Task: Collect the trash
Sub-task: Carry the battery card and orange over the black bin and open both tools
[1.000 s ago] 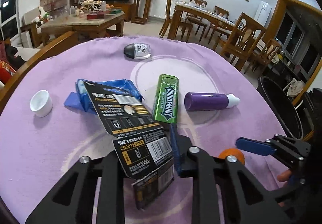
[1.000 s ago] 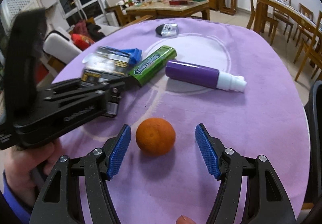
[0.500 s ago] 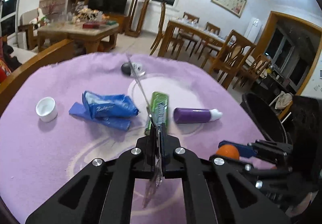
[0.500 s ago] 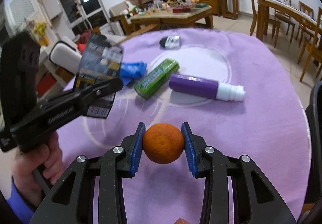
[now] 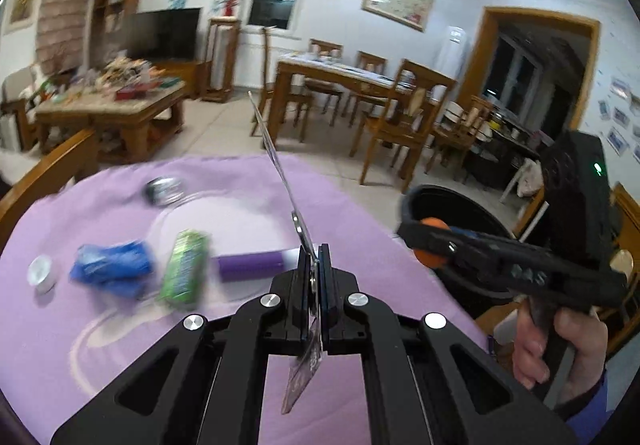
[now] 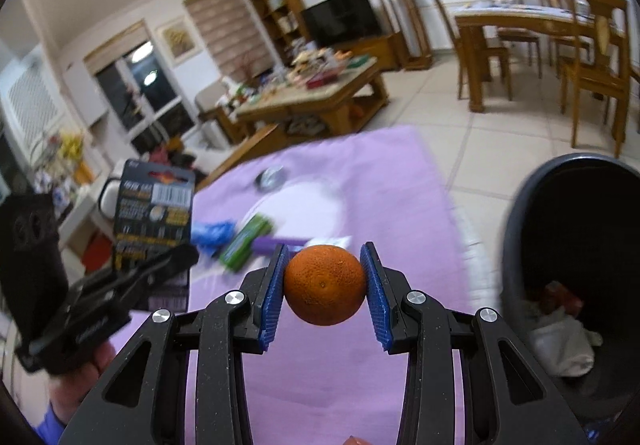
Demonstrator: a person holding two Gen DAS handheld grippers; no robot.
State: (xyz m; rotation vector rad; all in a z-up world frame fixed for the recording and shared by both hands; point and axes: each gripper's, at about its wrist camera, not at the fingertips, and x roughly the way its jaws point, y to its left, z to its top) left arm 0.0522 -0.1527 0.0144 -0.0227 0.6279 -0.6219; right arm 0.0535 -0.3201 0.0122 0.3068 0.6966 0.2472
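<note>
My left gripper [image 5: 314, 265] is shut on a black battery card [image 5: 280, 169], seen edge-on and held above the purple table; the card's printed face shows in the right wrist view [image 6: 154, 213]. My right gripper [image 6: 324, 285] is shut on an orange [image 6: 325, 285], lifted off the table and close to the black trash bin [image 6: 516, 229]. The orange also shows in the left wrist view [image 5: 430, 257], in front of the bin [image 5: 452, 197].
On the purple cloth [image 5: 120, 325] lie a blue wrapper [image 5: 112, 265], a green gum pack [image 5: 184, 273], a purple tube [image 5: 250, 265], a white cap [image 5: 40, 273] and a round tin [image 5: 164, 191]. The bin holds some rubbish [image 6: 560, 333]. Chairs and tables stand behind.
My right gripper closed on the orange and lifted it toward the bin. My left gripper raised the battery card and turned it edge-on, moving right.
</note>
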